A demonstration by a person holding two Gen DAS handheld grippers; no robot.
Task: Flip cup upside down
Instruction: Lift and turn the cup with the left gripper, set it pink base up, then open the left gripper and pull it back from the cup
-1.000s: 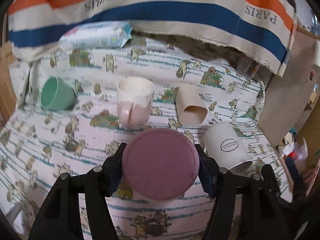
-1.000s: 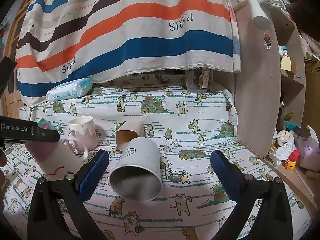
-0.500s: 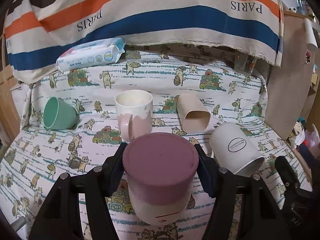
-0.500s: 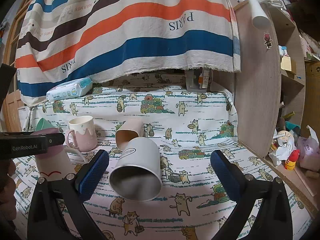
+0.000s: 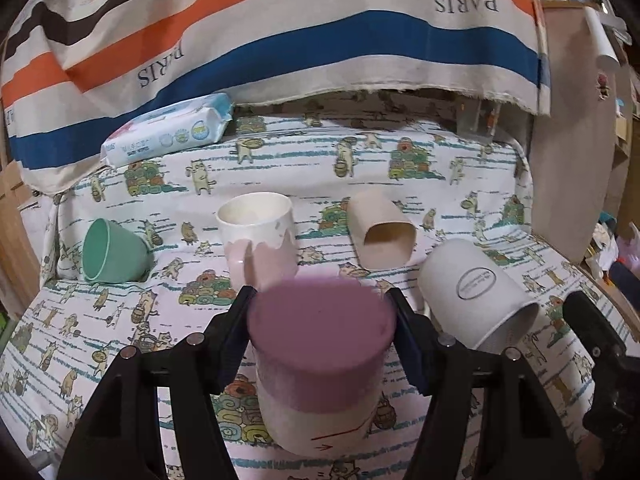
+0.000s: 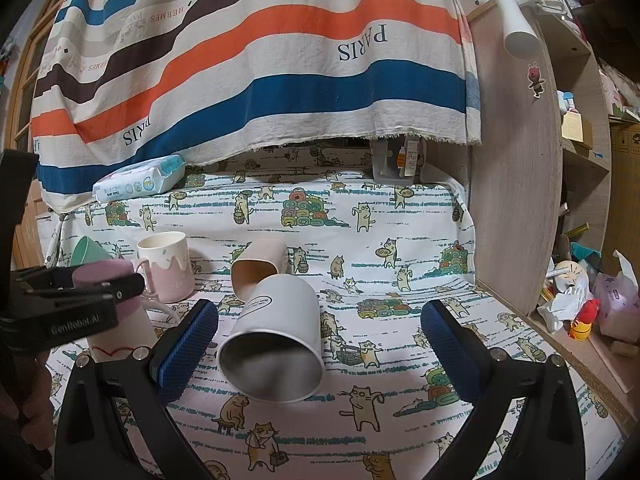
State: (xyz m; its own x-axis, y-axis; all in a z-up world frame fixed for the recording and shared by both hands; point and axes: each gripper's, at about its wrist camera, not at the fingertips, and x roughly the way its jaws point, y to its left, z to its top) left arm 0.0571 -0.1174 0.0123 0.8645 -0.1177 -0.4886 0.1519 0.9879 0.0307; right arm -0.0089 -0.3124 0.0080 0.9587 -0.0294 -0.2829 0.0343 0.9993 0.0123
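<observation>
My left gripper (image 5: 322, 320) is shut on a mauve-and-cream cup (image 5: 320, 364) held upside down, base up, rim near the cat-print cloth; whether the rim touches it I cannot tell. The cup also shows at the left of the right wrist view (image 6: 116, 316), clamped in the left gripper (image 6: 108, 284). My right gripper (image 6: 320, 344) is open and empty, its blue pads either side of a white cup (image 6: 276, 340) lying on its side, mouth toward the camera. The white cup also lies right of the held cup in the left wrist view (image 5: 476, 300).
A pink-and-white mug (image 5: 258, 240) stands upright behind the held cup. A beige cup (image 5: 380, 232) and a green cup (image 5: 112, 252) lie on their sides. A wipes pack (image 5: 168, 132) rests at the back under a striped hanging cloth (image 5: 280, 40). A wooden panel (image 6: 516, 160) stands at right.
The left gripper has turned the mauve cup from base facing the camera to upside down, and lowered it toward the cloth. The right gripper has not moved.
</observation>
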